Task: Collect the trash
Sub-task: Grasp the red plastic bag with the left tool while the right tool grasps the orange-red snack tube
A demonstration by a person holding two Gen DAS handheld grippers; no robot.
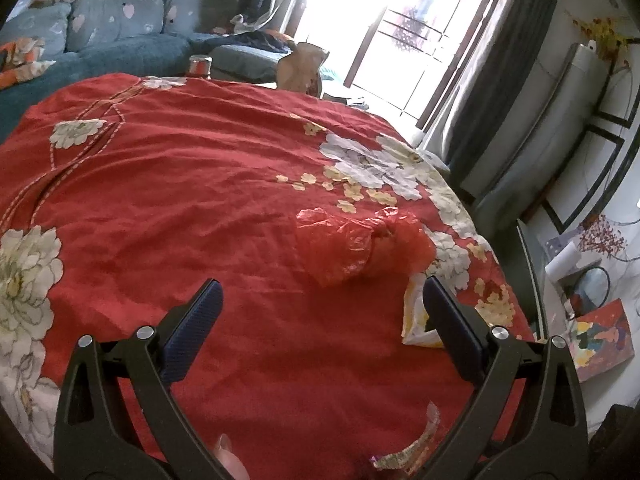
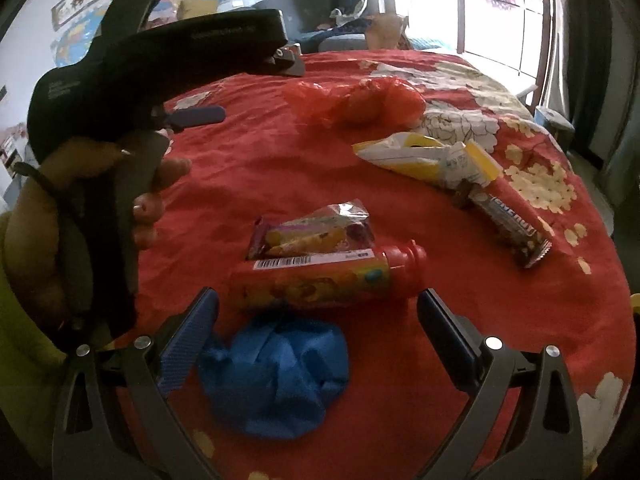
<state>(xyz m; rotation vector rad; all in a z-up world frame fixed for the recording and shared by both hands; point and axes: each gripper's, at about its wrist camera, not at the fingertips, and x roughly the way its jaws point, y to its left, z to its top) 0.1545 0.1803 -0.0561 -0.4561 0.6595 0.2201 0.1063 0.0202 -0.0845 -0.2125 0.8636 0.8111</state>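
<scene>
On the left of the right wrist view, the person's left hand (image 2: 80, 216) grips the handle of the left tool (image 2: 200, 114), which is raised above the red flowered cloth (image 2: 248, 168) covering the counter. In its own view the left tool (image 1: 320, 304) has its jaws spread wide with nothing between them, aimed over the cloth toward a crumpled red plastic bag (image 1: 360, 244) that lies toward the counter's right edge.

The right tool (image 2: 318, 312) is also wide open and holds nothing. Between its fingers, close to the near edge of the counter, sits a bunched blue cloth (image 2: 276, 380). Just beyond that lies a red and yellow tube (image 2: 320, 280) on its side, cap pointing right, with a clear candy wrapper (image 2: 312, 232) touching it from behind.

Farther right, a yellow and white wrapper (image 2: 428, 158) lies near the right edge, its lower end touching a long red and brown snack bar wrapper (image 2: 512, 216) that runs toward the near right. The red plastic bag (image 2: 360, 102) sits behind them, toward the far right of the counter.

Past the far edge stand a brown paper bag (image 1: 300, 68) and a blue sofa (image 1: 112, 28), with a bright window (image 1: 420, 32) to the right.
</scene>
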